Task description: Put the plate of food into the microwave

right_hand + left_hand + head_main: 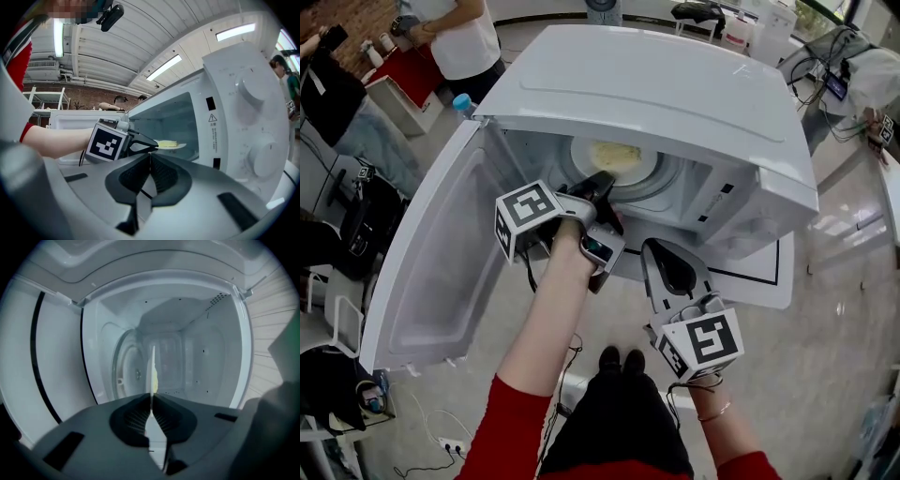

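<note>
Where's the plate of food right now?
In the head view, the plate is inside the open microwave, mid-cavity, its near edge pinched by the left tool. The right tool hangs shut and empty outside, lower right.

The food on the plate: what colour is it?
The food is pale yellow, seen best in the head view.

Left gripper [602, 187] points to 12 o'clock, jaws clamped on the plate [182, 146] rim. Right gripper [664, 251] sits at its 5 o'clock, pinched together, empty.
</note>
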A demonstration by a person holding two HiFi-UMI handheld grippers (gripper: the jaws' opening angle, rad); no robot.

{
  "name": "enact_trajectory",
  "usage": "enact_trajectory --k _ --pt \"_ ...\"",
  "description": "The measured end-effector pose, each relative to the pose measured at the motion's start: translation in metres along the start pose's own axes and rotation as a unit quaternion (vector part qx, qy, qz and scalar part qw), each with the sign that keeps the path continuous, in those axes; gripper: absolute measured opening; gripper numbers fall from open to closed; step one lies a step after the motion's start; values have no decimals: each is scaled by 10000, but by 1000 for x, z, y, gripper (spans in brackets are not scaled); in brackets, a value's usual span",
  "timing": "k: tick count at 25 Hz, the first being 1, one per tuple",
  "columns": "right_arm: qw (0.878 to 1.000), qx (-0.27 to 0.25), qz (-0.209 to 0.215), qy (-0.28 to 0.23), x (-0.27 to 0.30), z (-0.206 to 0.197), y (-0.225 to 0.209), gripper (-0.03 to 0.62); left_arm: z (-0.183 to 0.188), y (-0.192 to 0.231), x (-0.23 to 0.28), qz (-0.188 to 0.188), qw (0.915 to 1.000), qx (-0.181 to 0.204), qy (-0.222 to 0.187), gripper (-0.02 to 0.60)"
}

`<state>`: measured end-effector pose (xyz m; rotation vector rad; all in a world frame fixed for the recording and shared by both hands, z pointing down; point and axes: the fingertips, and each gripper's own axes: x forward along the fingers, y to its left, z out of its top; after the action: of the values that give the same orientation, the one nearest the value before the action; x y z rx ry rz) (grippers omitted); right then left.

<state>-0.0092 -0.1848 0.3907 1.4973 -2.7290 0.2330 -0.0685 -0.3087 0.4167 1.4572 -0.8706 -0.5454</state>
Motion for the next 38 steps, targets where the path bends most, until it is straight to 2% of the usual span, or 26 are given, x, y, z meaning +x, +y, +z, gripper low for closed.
enact_trajectory --k 8,12,25,35,38 --pt "9999 -112 -8 42 6 2 -4 15 2 0 12 146 9999 -43 24 21" --pt "9999 -77 -17 88 7 0 -4 15 6 -3 19 174 9997 -189 35 21" --pt "9999 17 -11 149 5 -3 -2 15 7 11 27 797 9966 -174 100 26" --pt "9998 -68 61 154 5 4 -3 15 8 13 30 1320 9907 252 193 35" --pt "9999 -84 60 120 6 9 -3 15 9 13 28 1504 9870 514 253 77"
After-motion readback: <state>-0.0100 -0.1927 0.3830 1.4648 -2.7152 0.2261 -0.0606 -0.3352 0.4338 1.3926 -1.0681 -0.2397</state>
